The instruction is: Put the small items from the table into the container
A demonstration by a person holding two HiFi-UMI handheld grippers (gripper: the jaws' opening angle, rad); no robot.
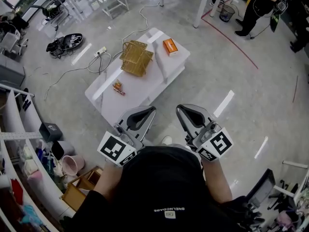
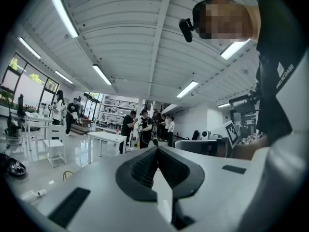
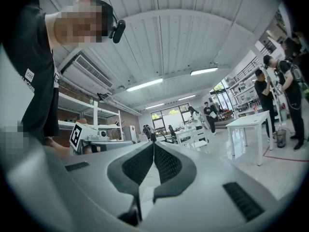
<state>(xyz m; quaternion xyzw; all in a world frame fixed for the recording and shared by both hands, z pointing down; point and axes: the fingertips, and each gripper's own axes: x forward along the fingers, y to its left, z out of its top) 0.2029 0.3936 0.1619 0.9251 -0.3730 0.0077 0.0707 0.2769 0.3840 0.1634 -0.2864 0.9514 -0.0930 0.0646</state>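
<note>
head view: the left claw (image 1: 147, 110) and the right claw (image 1: 180, 108) are held side by side, both pressed closed with nothing in them. the white tabletop (image 1: 159, 69) stands ahead of and below their tips. the small items (image 1: 118, 87), a little orange-red cluster, lie ahead and to the left of the left claw. the gold wire container (image 1: 135, 57) sits farther ahead of it, and an orange box (image 1: 170, 47) lies well ahead of the right claw.

left gripper view: the left claw (image 2: 157, 149) has its jaws meeting tip to tip, empty; people (image 2: 145, 128) stand far beyond.

right gripper view: the right claw (image 3: 153, 143) has its jaws touching too, gripping nothing.
</note>
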